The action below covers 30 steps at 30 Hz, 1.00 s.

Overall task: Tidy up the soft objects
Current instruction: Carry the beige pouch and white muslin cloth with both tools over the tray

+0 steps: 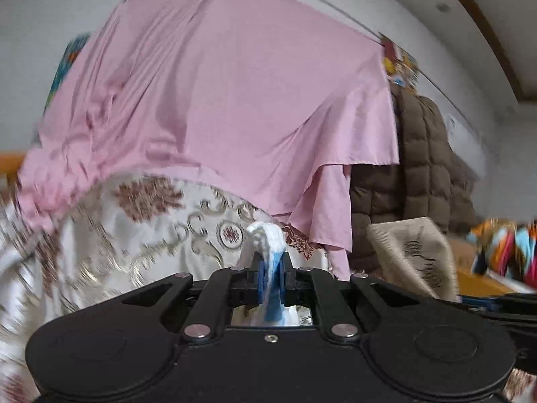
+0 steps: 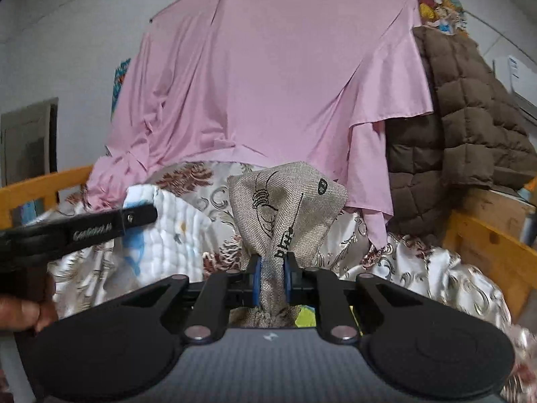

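Evidently limp and light, the quilted white cloth (image 1: 265,255) is pinched by the left gripper (image 1: 271,280), the burlap cushion cover (image 2: 285,208) by the right gripper (image 2: 272,280), both above the bed (image 2: 419,268); bunched edges are best gripped.

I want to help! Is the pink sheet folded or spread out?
Spread out. The pink sheet hangs wide from a line, draping down over the bed.

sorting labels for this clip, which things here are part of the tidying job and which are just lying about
In the job:
- white and blue quilted cloth, held by left gripper
- beige printed burlap cushion cover, held by right gripper

Lying about:
- pink sheet
- brown quilted jacket
- floral satin bedspread
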{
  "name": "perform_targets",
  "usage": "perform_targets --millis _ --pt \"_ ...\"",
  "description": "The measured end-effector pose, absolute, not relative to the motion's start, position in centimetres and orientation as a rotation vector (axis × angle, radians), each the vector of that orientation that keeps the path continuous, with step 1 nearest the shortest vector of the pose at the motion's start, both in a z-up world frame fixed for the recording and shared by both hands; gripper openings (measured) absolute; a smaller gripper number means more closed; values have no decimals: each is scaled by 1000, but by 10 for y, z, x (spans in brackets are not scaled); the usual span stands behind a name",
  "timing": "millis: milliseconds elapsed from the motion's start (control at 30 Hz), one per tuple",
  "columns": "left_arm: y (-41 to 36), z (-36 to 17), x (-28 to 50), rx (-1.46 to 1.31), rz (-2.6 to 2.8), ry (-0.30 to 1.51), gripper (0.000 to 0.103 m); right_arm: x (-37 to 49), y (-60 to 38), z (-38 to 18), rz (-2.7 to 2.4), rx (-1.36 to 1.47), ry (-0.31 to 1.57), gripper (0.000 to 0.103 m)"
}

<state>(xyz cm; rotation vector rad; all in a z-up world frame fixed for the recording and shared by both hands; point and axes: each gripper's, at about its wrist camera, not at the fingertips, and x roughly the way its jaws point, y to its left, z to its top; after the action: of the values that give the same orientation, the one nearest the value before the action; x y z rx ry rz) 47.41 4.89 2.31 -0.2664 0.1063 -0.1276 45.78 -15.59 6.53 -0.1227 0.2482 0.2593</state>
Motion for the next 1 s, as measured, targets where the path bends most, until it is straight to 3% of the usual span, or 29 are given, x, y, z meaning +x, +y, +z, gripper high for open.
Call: perform_targets --millis 233,500,1000 --pt "65 -21 534 -374 -143 240 9 539 -127 47 214 -155 370 15" --pt "84 -70 550 -385 -132 375 9 593 -100 14 212 -75 498 15" --pt "83 -82 553 -336 -167 470 9 615 -83 -28 205 -68 653 16"
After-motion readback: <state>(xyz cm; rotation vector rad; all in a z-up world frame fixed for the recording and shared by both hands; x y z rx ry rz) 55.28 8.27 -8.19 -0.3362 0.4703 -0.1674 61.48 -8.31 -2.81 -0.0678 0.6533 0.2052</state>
